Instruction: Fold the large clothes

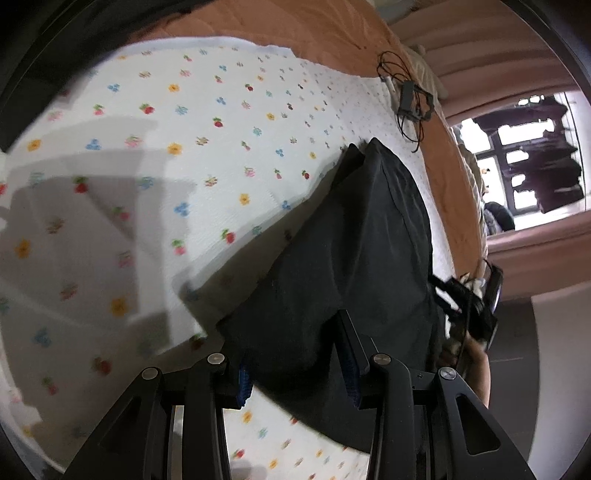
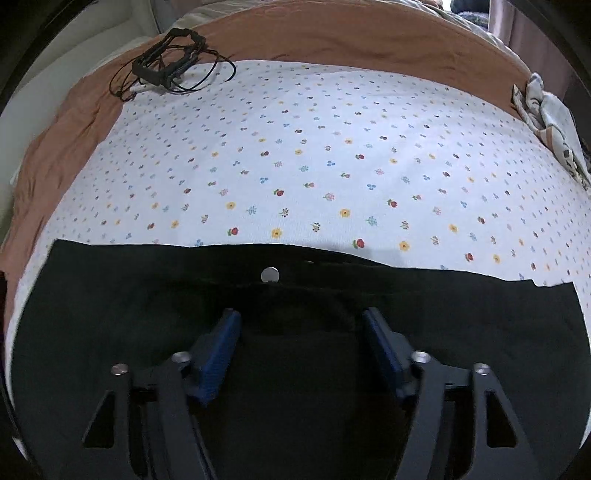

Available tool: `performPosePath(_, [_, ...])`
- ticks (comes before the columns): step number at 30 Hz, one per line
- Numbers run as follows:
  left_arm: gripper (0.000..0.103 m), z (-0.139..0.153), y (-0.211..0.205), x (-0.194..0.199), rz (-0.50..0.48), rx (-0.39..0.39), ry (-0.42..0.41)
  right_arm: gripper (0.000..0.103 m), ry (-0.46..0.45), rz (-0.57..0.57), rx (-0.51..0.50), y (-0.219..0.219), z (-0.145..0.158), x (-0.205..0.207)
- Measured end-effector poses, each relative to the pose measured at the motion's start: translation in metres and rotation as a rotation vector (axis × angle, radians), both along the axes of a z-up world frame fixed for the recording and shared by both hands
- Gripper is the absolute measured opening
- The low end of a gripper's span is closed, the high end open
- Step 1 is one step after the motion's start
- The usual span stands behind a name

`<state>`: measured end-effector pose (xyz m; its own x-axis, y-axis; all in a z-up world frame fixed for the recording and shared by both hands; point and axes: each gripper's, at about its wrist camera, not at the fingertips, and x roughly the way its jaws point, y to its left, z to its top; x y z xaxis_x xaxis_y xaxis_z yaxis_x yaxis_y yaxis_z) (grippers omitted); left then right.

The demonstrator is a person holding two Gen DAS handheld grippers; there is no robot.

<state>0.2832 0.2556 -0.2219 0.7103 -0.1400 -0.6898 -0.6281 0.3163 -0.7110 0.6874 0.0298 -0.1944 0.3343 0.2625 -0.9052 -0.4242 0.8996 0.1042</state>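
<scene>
- Our left tool [image 1: 295,363] has its jaws spread, with a bunched part of the black garment [image 1: 332,258] lying between the blue pads [image 1: 350,363]; we cannot tell whether the cloth is merely draped there or about to be pinched.
- Our right tool [image 2: 301,325] is also spread wide, hovering low over the same black garment [image 2: 295,295], gripping nothing.
- The garment lies on the floral sheet [image 2: 295,155] of the bed, directly under and ahead of the right tool; its straight top edge with a round silver snap button [image 2: 270,275] sits just beyond the fingertips.
- From the left tool the cloth rises ahead as a folded ridge, with the right tool [image 1: 469,302] showing at its far side.
- We judge the folding partly done at most: one end looks doubled over, while the band by the button lies flat and wide, so further folds are left.
- Hidden: the garment's near part is cut off under both tools, so we cannot name its type or count its layers.
- A black strap device with cables [image 2: 166,62] rests well ahead and left of the right tool, on the orange blanket [image 2: 332,33].
</scene>
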Motion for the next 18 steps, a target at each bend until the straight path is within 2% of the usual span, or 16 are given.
performPosePath(1, [0.04, -0.002, 0.002, 0.003, 0.008, -0.017, -0.005, 0.053, 0.015, -0.004, 0.029, -0.008, 0.005, -0.003])
performPosePath(5, [0.04, 0.004, 0.002, 0.009, 0.005, -0.02, -0.027, 0.053, 0.022, -0.023, 0.09, -0.027, 0.024, -0.014])
performPosePath(9, [0.04, 0.021, -0.002, 0.002, -0.004, -0.012, -0.141, 0.053, 0.04, -0.046, 0.173, -0.047, 0.039, -0.03])
performPosePath(11, [0.04, 0.023, -0.006, 0.001, -0.003, -0.01, -0.166, 0.053, 0.045, -0.057, 0.204, -0.058, 0.045, -0.043])
performPosePath(13, [0.04, 0.023, -0.012, 0.003, -0.007, 0.005, -0.152, 0.053, 0.04, -0.031, 0.201, -0.062, 0.053, -0.059])
performPosePath(16, [0.039, 0.019, -0.013, 0.007, -0.006, 0.042, -0.086, 0.053, 0.02, 0.013, 0.204, -0.068, 0.063, -0.081])
performPosePath(17, [0.038, 0.019, -0.012, 0.007, -0.007, 0.043, -0.088, 0.053, 0.024, 0.007, 0.218, -0.073, 0.064, -0.09])
performPosePath(18, [0.03, 0.019, -0.012, 0.007, -0.008, 0.051, -0.084, 0.053, 0.033, -0.001, 0.23, -0.079, 0.064, -0.098])
